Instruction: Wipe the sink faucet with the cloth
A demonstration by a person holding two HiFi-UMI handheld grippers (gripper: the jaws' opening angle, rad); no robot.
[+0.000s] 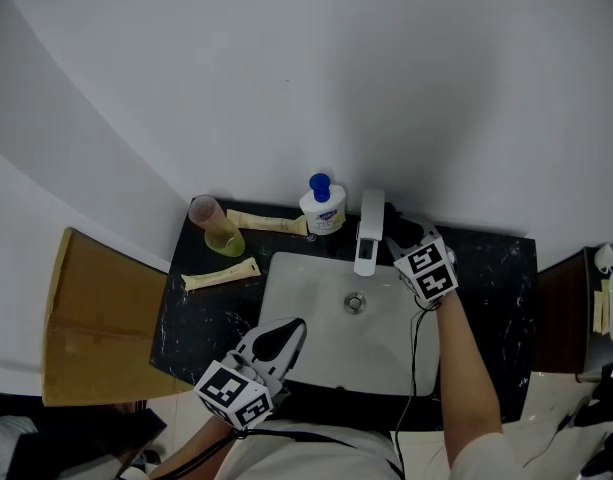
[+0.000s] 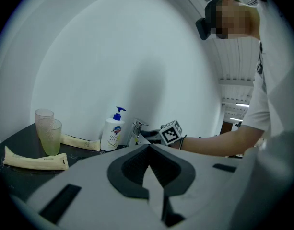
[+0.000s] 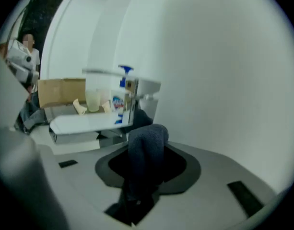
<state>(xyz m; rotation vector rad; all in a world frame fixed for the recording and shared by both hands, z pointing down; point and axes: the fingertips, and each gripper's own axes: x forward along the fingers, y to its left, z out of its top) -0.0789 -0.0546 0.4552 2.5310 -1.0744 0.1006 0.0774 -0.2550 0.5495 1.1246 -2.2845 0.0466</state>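
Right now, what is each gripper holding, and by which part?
The right gripper pinches the dark cloth by a bunched fold, and the rest bulges out past the jaws. The left gripper is shut on nothing.

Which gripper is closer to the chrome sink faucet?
Right. The right gripper, shut on the dark cloth, is beside the chrome faucet; the left gripper hangs over the white basin's near edge, apart from it.

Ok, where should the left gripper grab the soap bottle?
Probably by the white body of the soap bottle, below its blue pump, coming from the sink side: it stands upright near the wall, the faucet close on its right.
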